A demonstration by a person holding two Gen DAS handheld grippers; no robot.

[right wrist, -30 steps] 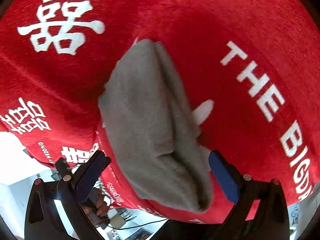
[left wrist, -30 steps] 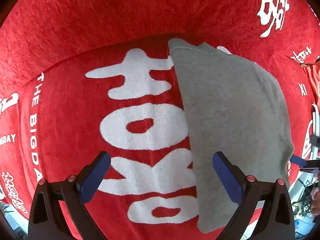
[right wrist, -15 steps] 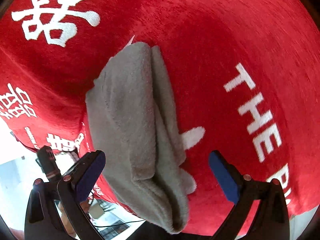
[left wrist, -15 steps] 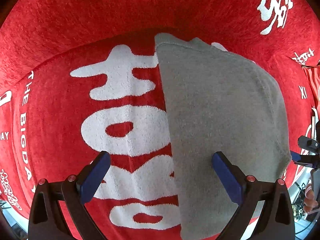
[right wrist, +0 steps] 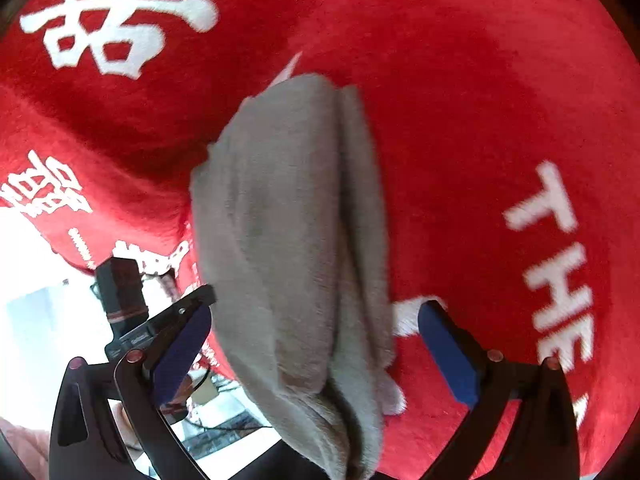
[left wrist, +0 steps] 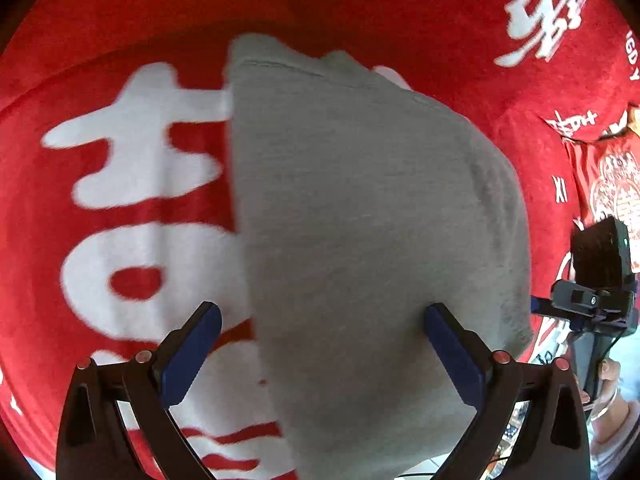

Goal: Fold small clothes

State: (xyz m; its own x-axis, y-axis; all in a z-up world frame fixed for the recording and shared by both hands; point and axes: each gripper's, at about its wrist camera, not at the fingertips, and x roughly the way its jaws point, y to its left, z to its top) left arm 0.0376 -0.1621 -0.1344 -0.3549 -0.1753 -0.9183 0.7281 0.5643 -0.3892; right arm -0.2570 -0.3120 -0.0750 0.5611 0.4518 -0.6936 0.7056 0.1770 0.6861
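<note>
A folded grey garment point(left wrist: 372, 216) lies on a red cloth with white lettering point(left wrist: 132, 184). In the left wrist view my left gripper point(left wrist: 320, 320) is open, its jaws wide apart over the garment's near left edge, holding nothing. In the right wrist view the garment point(right wrist: 292, 232) shows as a long folded stack of layers running toward the camera. My right gripper point(right wrist: 316, 320) is open and straddles its near end without gripping. Each gripper shows at the edge of the other's view, the right one point(left wrist: 592, 292) and the left one point(right wrist: 160, 320).
The red cloth point(right wrist: 480, 100) covers the whole work surface and drops off at its edge. Beyond that edge a bright floor area with cables and clutter point(right wrist: 36, 320) shows. The person's hand point(left wrist: 608, 392) holds the right gripper.
Both grippers have moved in closer over the grey garment, which now fills more of each view. Both stayed open. The garment itself has not moved.
</note>
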